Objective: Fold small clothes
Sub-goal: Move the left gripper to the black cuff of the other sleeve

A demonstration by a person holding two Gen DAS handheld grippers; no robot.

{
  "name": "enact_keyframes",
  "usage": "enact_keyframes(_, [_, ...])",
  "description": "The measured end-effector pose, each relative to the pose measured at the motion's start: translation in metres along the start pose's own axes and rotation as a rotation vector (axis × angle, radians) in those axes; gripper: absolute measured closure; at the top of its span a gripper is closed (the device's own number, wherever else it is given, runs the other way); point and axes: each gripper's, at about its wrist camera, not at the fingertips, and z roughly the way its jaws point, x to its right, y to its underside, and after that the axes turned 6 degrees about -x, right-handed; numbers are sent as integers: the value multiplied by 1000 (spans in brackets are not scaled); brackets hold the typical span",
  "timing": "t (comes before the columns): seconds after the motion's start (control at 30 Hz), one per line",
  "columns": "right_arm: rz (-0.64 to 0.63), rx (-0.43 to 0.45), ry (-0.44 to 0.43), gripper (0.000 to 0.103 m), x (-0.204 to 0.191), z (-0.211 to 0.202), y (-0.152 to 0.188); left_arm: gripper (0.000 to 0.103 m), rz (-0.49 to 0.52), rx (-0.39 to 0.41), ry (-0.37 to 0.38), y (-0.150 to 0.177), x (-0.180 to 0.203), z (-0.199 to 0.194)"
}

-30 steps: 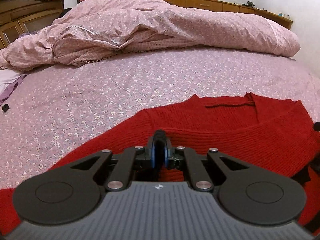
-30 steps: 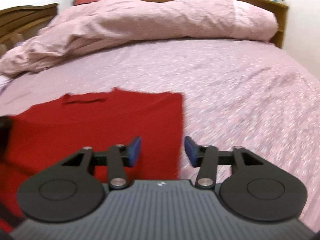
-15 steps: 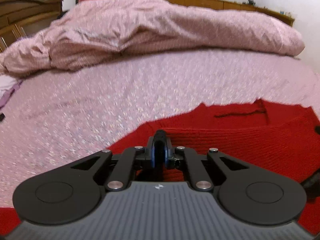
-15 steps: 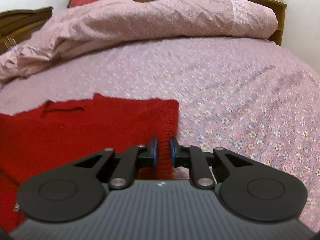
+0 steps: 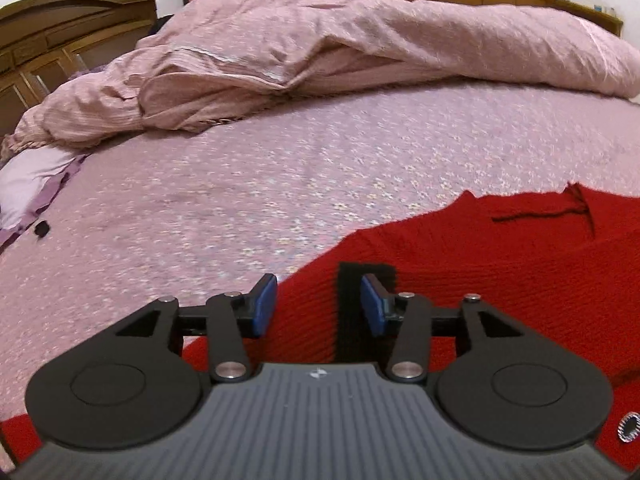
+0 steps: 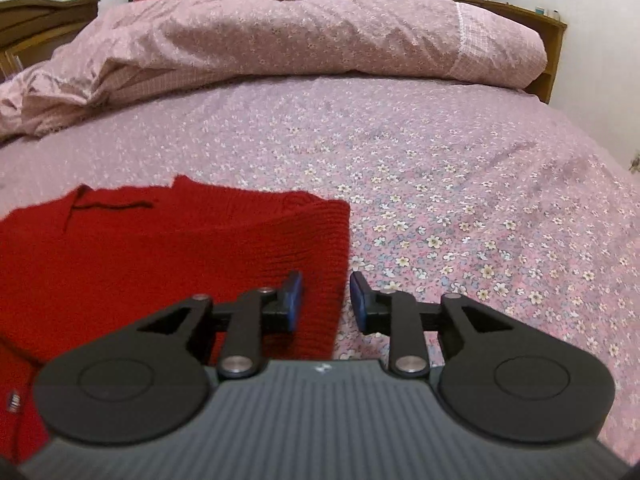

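1. Quick status first: the red knit sweater is lying flat on the flowery bed sheet, filling the lower right of the left wrist view and the lower left of the right wrist view. Both sets of fingers are spreading right now. The left gripper has sweater cloth between its pads but isn't pinching it, and same deal for the right gripper, which straddles the sweater's right-hand edge.

2. Biggest worry for us: knit is grabby. If a pad snags a loop while we back away, the fold we just laid down probably gets dragged open again.

3. That folded right edge in the right wrist view looks thick and springy. Let go too casually and it may relax and creep out of line.

4. The sheet is soft, so pressing down while pulling off could bunch sheet and sweater together and skew the whole rectangle.

5. There's a loose dark thread near the neckline, upper right in the left wrist view. Catch that on the next pass and we'd tug the collar crooked.

6. The rumpled duvet sits well apart along the top of both views, so no trouble from there, we reckon.
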Motion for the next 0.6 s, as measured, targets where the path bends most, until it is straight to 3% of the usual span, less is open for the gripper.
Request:
enact_keyframes(0.2, [-9, 59, -6, 72, -13, -38, -1, 42, -69, -28, 48, 14, -15, -32])
enact_keyframes(0.27, [-8, 64, -26, 62, -19, -51, 0, 40, -98, -43, 54, 22, -18, -41])
enact_keyframes(0.33, [-13, 76, -51, 42, -25, -62, 4, 38, -135, -56, 49, 32, -22, -50])
enact_keyframes(0.6, [-84, 39, -152, 42, -53, -81, 26, 32, -302, -99, -4, 74, -60, -82])
